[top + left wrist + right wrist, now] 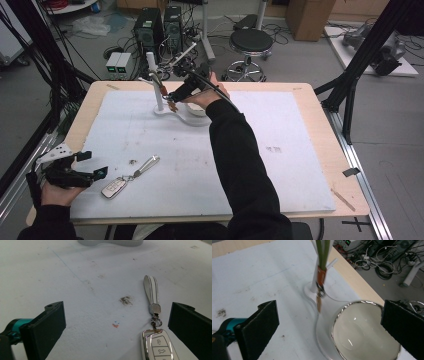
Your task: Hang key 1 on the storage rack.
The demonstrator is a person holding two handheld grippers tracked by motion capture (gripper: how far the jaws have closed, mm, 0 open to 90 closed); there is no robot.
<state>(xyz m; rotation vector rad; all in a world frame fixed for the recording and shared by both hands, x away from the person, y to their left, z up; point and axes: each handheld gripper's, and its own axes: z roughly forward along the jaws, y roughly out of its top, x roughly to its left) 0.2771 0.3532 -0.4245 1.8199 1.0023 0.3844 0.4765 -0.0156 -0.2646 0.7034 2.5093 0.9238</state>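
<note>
Green keychain (321,262) hangs vertical from stand (313,287), strap up.

The high view looks forward and down over the whole table (320,130); the left gripper view skims low and close over the white mat (75,290); the right gripper view peers steeply down at the same mat, near the white stand (312,291).

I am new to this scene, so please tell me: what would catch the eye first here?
At the far side of the white mat, the right tool stands open beside a white stand, where a green strap with an orange tag hangs. A shiny-rimmed bowl sits by the stand's base. Near the front left, a car key lies before the open left tool.
</note>
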